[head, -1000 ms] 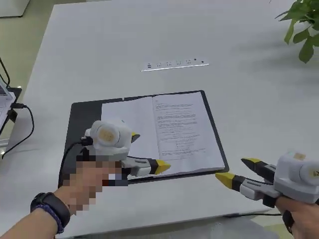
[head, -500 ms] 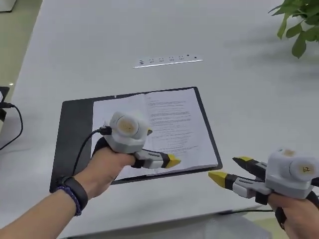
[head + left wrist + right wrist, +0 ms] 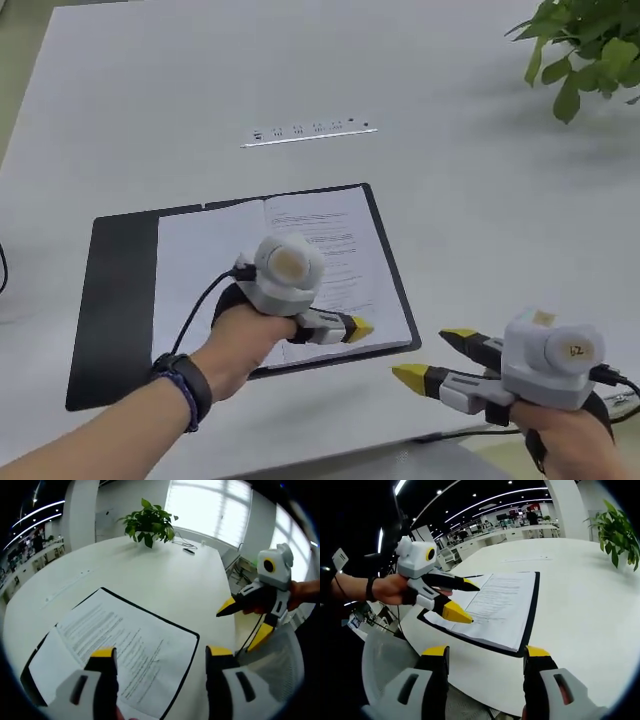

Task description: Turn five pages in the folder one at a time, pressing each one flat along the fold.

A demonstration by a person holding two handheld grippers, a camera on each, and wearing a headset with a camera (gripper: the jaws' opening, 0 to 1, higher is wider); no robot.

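Hovering over the near right part of the folder (image 3: 120,300), the left tool (image 3: 345,325) has its jaws spread apart and grips nothing. One yellow tip sits close above the bottom edge of the printed page (image 3: 325,245). Whether it touches the paper I cannot tell. That placement suits catching the sheet's free lower edge, which is likely why the hand reaches across the fold instead of working from the blank sheet (image 3: 200,270) on the other side.

The folder lies open and flat on the white desk (image 3: 200,100), its black cover showing as a border around both sheets, the printed page on the right. No page is lifted, so a turn appears to be about to begin.

The right tool (image 3: 435,360) waits off the folder, just beyond its near right corner, low over the desk edge. Its jaws are also apart and hold nothing. Kept there, it leaves the page room to swing and stands ready to press along the fold.

A socket strip (image 3: 305,131) and a plant (image 3: 580,50) sit well beyond, clear of the work.
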